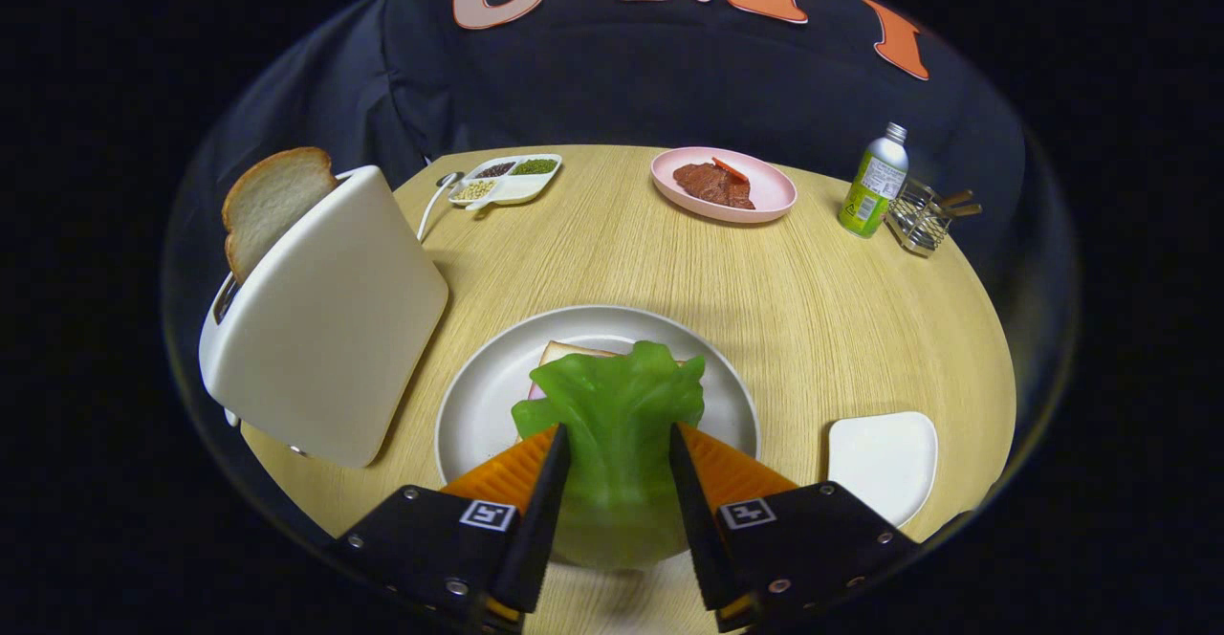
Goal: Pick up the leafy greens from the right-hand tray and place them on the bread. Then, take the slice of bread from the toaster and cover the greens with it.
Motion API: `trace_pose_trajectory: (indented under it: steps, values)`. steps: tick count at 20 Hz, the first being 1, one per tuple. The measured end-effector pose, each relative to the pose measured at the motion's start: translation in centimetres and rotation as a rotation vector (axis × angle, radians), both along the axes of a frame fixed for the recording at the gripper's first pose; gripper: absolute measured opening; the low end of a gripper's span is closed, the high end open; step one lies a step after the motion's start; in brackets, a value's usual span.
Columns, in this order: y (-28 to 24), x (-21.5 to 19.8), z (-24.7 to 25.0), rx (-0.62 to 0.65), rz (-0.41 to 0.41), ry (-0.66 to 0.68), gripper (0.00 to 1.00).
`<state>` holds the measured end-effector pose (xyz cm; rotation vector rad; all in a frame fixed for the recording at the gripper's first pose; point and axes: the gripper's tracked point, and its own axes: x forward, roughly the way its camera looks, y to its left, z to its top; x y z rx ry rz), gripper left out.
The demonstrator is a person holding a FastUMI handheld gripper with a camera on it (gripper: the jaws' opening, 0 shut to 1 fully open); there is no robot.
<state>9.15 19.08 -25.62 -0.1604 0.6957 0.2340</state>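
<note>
gripping the leafy greens (617,425) over the bread (564,353) at lower centre, the hand-held gripper (620,482) is nearing placement; the toaster (325,329) slice (273,200), upper left, is waiting.

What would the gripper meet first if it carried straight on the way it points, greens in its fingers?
Probably the bread on the grey plate: the gripper, shut on the leafy greens, has them over that slice already. Depth is hard to judge.
</note>
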Motion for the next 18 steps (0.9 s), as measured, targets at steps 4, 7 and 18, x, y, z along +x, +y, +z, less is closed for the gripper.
trace_pose_trajectory:
  steps: [4,7,18]
  values:
    - [-0.8,0.0,0.7,-0.006,-0.027,-0.015,0.91]
    - [-1.5,0.2,3.0,-0.039,-0.051,-0.077,0.98]
    - [6.7,-2.1,16.0,0.007,0.017,-0.200,0.98]
